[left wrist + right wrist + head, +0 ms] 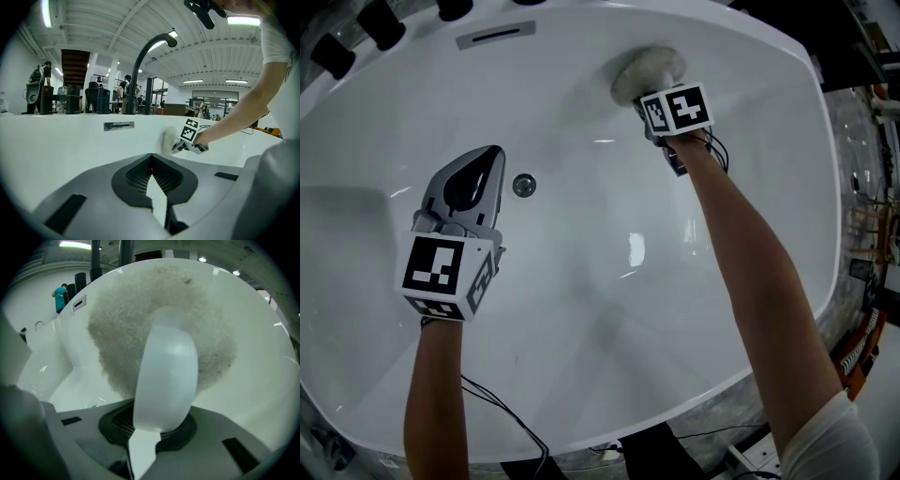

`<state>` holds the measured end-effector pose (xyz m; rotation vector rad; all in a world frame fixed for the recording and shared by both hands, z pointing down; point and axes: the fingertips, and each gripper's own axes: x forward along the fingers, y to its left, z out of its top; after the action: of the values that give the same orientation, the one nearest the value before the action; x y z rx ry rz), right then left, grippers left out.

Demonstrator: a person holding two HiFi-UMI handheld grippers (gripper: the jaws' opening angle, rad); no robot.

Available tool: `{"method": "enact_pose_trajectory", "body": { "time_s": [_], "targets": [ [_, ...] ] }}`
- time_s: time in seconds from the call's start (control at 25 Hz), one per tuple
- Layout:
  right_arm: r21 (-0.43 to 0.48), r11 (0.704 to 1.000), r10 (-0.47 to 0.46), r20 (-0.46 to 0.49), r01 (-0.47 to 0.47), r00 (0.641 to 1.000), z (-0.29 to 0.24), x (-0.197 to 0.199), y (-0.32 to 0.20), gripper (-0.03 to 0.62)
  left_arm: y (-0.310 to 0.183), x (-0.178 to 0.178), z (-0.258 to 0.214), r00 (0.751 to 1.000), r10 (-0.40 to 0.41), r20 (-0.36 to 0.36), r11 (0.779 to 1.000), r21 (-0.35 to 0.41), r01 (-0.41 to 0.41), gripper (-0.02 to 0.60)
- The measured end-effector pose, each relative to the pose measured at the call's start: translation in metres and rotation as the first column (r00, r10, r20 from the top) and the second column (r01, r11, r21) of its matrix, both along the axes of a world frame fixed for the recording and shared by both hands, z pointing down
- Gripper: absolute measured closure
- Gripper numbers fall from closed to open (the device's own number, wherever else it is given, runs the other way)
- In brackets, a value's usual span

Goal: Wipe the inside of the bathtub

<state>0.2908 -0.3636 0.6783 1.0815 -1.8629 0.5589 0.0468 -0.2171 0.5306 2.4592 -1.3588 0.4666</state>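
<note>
Right gripper (157,427) clamped on the white handle (166,376) of the fluffy pad (645,67) — pad's against the bathtub (609,309) wall; left gripper (490,159) closed, empty.

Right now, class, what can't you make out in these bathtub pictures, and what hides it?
- The bathtub wall beneath the wiping pad: covered by the pad, right gripper view.
- Jaws of the right gripper: head view, hidden under its marker cube.
- The black knobs: head view, cut by the top edge.
</note>
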Motion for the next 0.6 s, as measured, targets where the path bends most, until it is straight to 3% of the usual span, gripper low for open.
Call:
{"method": "enact_pose_trajectory", "body": {
  "time_s": [0.6],
  "targets": [
    [-0.012,0.997,-0.071,0.040,0.072,0.997,-0.007,-0.111,0.021,0.497,0.012,-0.064,-0.009,1.000,-0.013,0.003,1.000,0.001,0.013,0.571]
  ]
}}
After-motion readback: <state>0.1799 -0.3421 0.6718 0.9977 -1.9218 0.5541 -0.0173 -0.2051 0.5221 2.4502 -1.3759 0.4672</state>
